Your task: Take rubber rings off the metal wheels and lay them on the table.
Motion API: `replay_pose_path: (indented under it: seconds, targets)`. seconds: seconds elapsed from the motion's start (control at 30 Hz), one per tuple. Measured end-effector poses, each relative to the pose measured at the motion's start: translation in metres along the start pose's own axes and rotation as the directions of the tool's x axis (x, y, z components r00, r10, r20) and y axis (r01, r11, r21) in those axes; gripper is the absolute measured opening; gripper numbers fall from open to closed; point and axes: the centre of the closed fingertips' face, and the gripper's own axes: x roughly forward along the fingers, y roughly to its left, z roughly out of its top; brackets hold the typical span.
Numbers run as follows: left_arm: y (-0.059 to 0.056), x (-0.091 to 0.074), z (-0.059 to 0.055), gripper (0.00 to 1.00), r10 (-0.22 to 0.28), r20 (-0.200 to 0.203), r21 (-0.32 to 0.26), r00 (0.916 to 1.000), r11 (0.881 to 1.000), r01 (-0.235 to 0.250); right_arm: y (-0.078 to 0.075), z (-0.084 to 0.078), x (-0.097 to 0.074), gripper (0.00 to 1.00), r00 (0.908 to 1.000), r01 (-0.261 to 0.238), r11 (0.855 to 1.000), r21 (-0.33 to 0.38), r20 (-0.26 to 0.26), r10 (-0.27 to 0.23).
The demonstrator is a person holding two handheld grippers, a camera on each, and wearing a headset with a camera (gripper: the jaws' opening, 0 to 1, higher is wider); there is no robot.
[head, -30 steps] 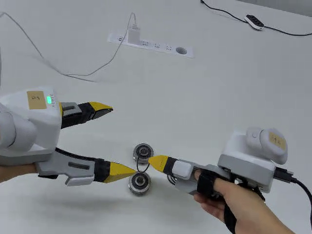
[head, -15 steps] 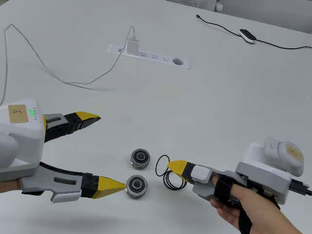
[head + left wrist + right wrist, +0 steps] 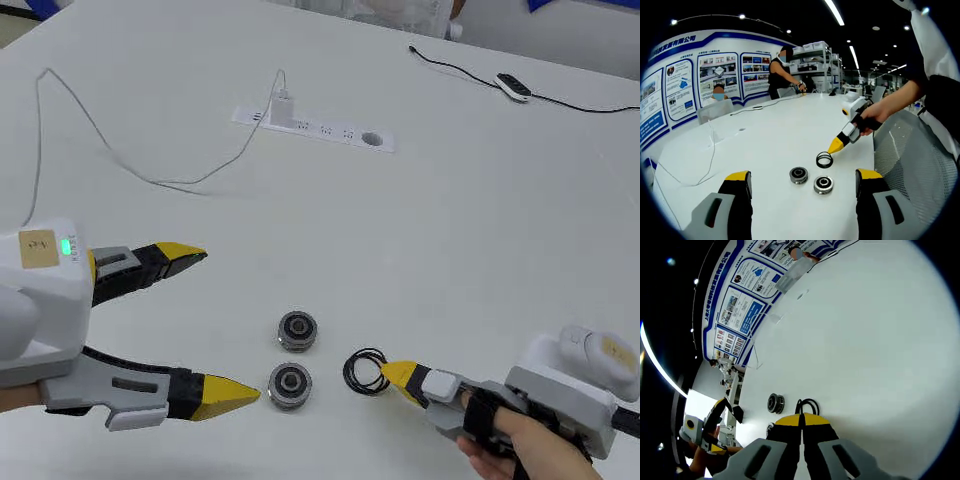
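Head view is showing me the rubber rings [image 3: 365, 371] lying as a small stack of black loops flat on the white table [image 3: 480, 230]. They are sitting just to the right of the far wheel [image 3: 297, 330] and the near wheel [image 3: 289, 384], which are resting close together but apart from the loops. The right gripper [image 3: 393, 372] is sitting low with its yellow tip at the edge of the stack. In the right gripper view its jaws are pressing together, and I am failing to make out whether a strand is caught between them or the tip is only touching. The left gripper [image 3: 225, 322] is hovering to the left of the wheels with its jaws spread wide, gripping nothing, its lower tip near the near wheel. I am reading the task as close to done, since several rings are off and down on the table. In the left gripper view both wheels are showing bright metal, though they are too small for me to rule out a ring left on one. Farther back, a power strip [image 3: 315, 128] is lying with a white cable [image 3: 130, 165] trailing left, and a black cable [image 3: 580, 68] is running along the far right.
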Motion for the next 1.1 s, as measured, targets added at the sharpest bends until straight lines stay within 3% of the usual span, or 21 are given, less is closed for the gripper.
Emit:
replay_pose_path:
  seconds: [0.17,0.43,0.53,0.63,0.77,0.87,0.9,0.97,1.0,1.07,1.1]
  targets:
    - [-0.002,0.000,-0.004,0.87,0.001,-0.004,-0.012,1.0000,1.000,-0.001,-0.009,0.000,0.001,0.04,0.9985,0.054,0.996,-0.067,0.006,-0.054]
    - [-0.002,-0.001,-0.009,0.87,0.011,-0.006,-0.032,0.9999,0.999,-0.012,-0.008,0.002,-0.003,0.08,0.9983,0.057,0.996,-0.075,0.019,-0.055]
    - [-0.002,-0.001,-0.011,0.87,0.023,-0.009,-0.036,0.9997,0.999,-0.023,-0.001,0.005,-0.007,0.09,0.9987,0.041,0.993,-0.111,0.035,-0.037]
    - [-0.003,-0.002,-0.011,0.88,0.033,0.001,-0.044,0.9994,0.998,-0.033,0.012,0.014,-0.011,0.12,0.9965,-0.002,0.977,-0.213,0.082,0.020]
    - [-0.002,-0.005,-0.009,0.88,0.060,0.020,-0.063,0.9980,0.996,-0.058,0.031,0.023,-0.020,0.22,0.9884,-0.025,0.928,-0.372,0.130,0.079]
    - [-0.001,-0.007,-0.008,0.89,0.078,0.033,-0.080,0.9964,0.994,-0.076,0.043,0.025,-0.024,0.24,0.9831,-0.048,0.878,-0.476,0.133,0.126]
    - [0.000,-0.007,-0.008,0.90,0.085,0.038,-0.090,0.9956,0.993,-0.082,0.048,0.026,-0.026,0.24,0.9808,-0.054,0.852,-0.522,0.132,0.143]
    - [0.000,-0.008,-0.008,0.90,0.097,0.045,-0.102,0.9943,0.990,-0.092,0.052,0.026,-0.028,0.26,0.9791,-0.056,0.813,-0.580,0.128,0.158]
    - [0.000,-0.010,-0.008,0.90,0.104,0.051,-0.113,0.9933,0.989,-0.098,0.055,0.025,-0.029,0.27,0.9783,-0.059,0.784,-0.618,0.121,0.169]
    - [0.000,-0.011,-0.009,0.90,0.119,0.059,-0.133,0.9912,0.985,-0.110,0.060,0.024,-0.032,0.28,0.9762,-0.067,0.738,-0.671,0.109,0.187]
    - [0.000,-0.012,-0.009,0.90,0.122,0.060,-0.140,0.9907,0.984,-0.113,0.062,0.022,-0.032,0.29,0.9756,-0.071,0.722,-0.688,0.103,0.194]
